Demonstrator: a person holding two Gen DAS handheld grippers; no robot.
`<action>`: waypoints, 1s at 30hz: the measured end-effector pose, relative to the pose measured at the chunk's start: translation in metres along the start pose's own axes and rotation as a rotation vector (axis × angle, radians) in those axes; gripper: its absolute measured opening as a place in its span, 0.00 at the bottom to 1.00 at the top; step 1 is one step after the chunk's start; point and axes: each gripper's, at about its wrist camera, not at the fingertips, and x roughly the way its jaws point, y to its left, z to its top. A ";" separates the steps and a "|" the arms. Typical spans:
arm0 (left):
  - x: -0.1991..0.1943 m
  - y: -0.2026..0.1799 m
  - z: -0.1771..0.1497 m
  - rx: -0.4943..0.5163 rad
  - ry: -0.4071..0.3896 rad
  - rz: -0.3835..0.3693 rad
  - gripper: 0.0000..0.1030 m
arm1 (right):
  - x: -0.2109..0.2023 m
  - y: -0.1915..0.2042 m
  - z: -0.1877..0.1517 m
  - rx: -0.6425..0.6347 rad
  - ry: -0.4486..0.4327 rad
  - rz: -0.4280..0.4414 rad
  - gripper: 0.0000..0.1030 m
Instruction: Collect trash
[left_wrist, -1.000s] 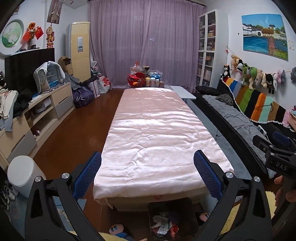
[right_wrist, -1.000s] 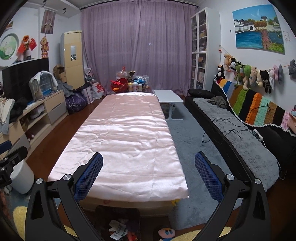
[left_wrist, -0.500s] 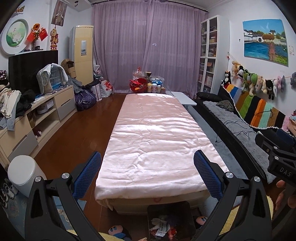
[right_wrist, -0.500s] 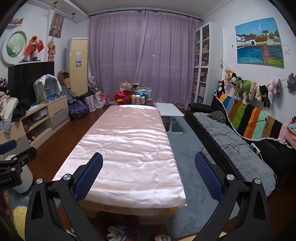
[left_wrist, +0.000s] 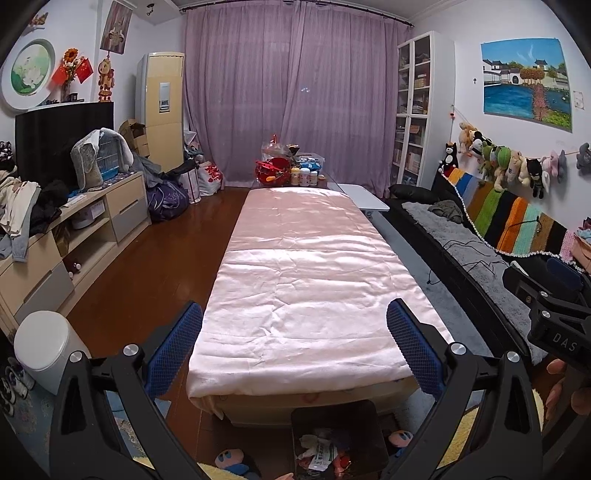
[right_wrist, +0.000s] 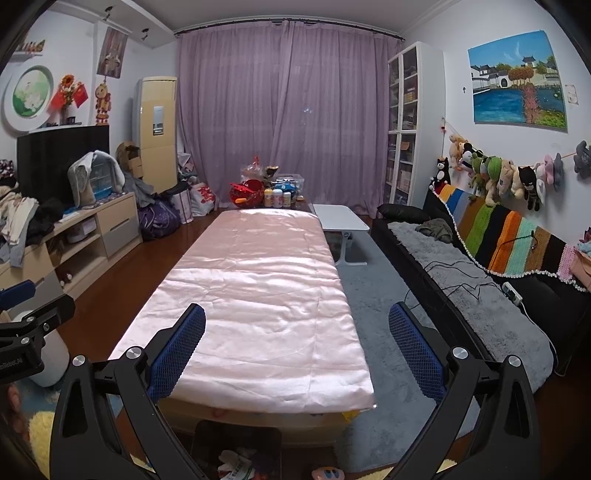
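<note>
Left gripper (left_wrist: 293, 343): jaws spread wide, blue pads bare, nothing between them. Right gripper (right_wrist: 295, 345): jaws likewise spread wide, holding nothing. Both are raised above the near end of a long table draped in a pink satin cloth (left_wrist: 306, 280), touching neither cloth nor table.

Directly below the grippers, on the floor against the table's near end, stands a dark open bin (left_wrist: 334, 439); it contains crumpled wrappers and paper trash (left_wrist: 319, 448). In the right wrist view the same bin (right_wrist: 236, 443) appears at the bottom edge.

A white cylindrical can (left_wrist: 44, 345) stands on the floor to the left. A black sofa with grey throw (right_wrist: 469, 291) runs along the right side. Purple curtains (right_wrist: 288, 114) close the far wall.
</note>
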 end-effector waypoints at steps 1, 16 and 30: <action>0.000 -0.001 0.001 0.001 -0.002 0.000 0.92 | 0.000 0.000 0.000 0.002 0.002 0.003 0.97; -0.003 -0.001 0.000 0.000 -0.010 -0.001 0.92 | -0.001 0.002 0.000 0.001 0.003 0.011 0.97; -0.012 0.006 0.009 -0.006 -0.027 -0.002 0.92 | -0.003 0.003 -0.001 0.007 -0.002 0.016 0.97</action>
